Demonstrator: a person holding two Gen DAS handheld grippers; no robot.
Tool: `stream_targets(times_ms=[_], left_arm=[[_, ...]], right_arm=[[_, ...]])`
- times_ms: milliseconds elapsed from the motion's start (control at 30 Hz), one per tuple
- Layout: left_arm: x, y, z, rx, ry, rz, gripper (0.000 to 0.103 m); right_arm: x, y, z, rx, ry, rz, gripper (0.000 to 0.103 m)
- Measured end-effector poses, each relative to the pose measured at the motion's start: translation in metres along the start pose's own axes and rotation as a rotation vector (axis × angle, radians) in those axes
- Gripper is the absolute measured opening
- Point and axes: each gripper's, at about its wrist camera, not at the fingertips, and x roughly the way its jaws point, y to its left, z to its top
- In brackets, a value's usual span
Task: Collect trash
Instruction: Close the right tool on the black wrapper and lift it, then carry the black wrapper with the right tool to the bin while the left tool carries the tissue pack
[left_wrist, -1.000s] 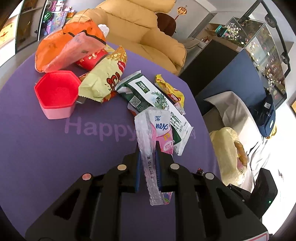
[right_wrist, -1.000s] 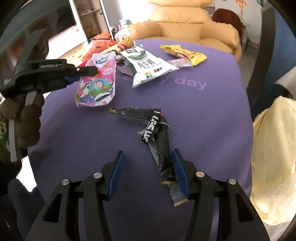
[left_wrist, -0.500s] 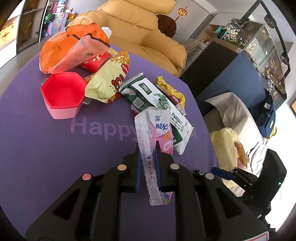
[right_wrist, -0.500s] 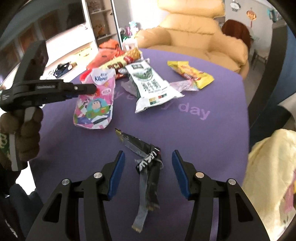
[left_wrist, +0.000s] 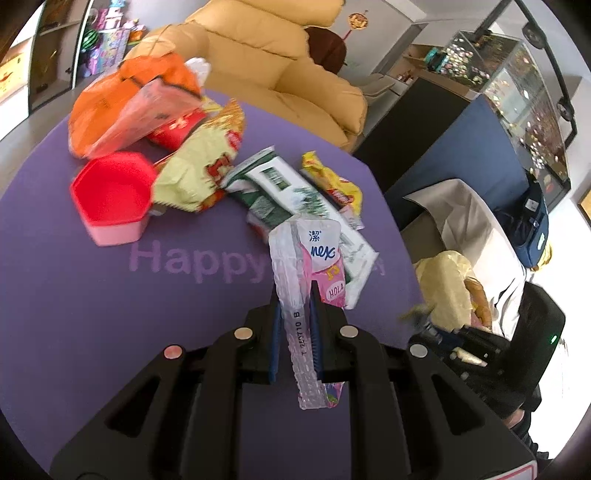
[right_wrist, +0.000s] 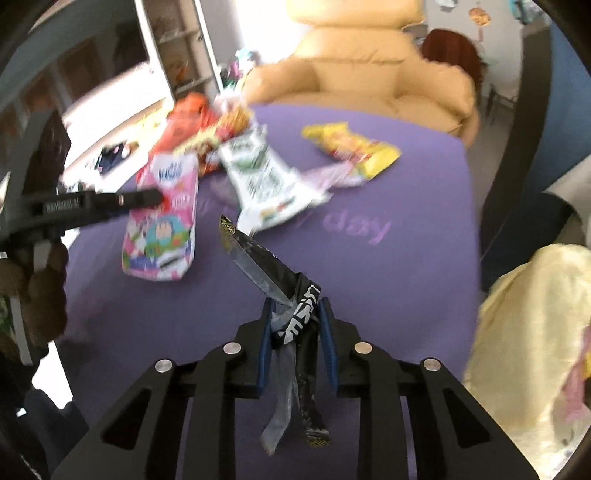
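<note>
Left gripper (left_wrist: 294, 317), nearest the lens, clamped on a pink tissue packet (left_wrist: 314, 266); right gripper (right_wrist: 294, 325) clamped on a black wrapper (right_wrist: 295, 314). Only the right wrist view shows the packet's cartoon face and the left hand (right_wrist: 33, 284); only the left view shows the red hexagonal box (left_wrist: 110, 195). Beyond, on the purple tablecloth (left_wrist: 74, 295): green-white bag (left_wrist: 280, 192), yellow wrapper (right_wrist: 351, 144), orange bag (left_wrist: 122, 107). Farthest, a tan sofa (left_wrist: 277, 70).
</note>
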Motion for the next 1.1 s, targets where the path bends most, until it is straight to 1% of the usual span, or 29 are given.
stream_targets(times_ms=[233, 300, 433, 533, 667, 900, 1000, 1100], left_arm=[[-0.008, -0.040, 0.010, 0.083, -0.026, -0.042, 0.013], [-0.009, -0.054, 0.012, 0.111, -0.029, -0.054, 0.013], [-0.004, -0.084, 0.016, 0.167, -0.019, -0.091, 0.013], [0.006, -0.110, 0.016, 0.212, 0.002, -0.130, 0.013], [0.026, -0.150, 0.016, 0.278, 0.041, -0.206, 0.013], [0.075, -0.220, 0.016, 0.354, 0.119, -0.328, 0.013], [0.096, -0.250, 0.013, 0.396, 0.143, -0.360, 0.013], [0.116, -0.271, 0.010, 0.413, 0.167, -0.382, 0.013]], right_arm=[[-0.043, -0.012, 0.018, 0.009, -0.121, -0.070, 0.023], [-0.054, -0.017, 0.021, 0.010, -0.153, -0.104, 0.023], [-0.076, -0.029, 0.019, 0.024, -0.202, -0.152, 0.023], [-0.093, -0.043, 0.013, 0.047, -0.231, -0.207, 0.023], [-0.120, -0.074, 0.002, 0.100, -0.265, -0.302, 0.023], [-0.162, -0.131, -0.017, 0.185, -0.297, -0.469, 0.023], [-0.174, -0.156, -0.026, 0.226, -0.309, -0.529, 0.023], [-0.180, -0.175, -0.032, 0.262, -0.319, -0.554, 0.023]])
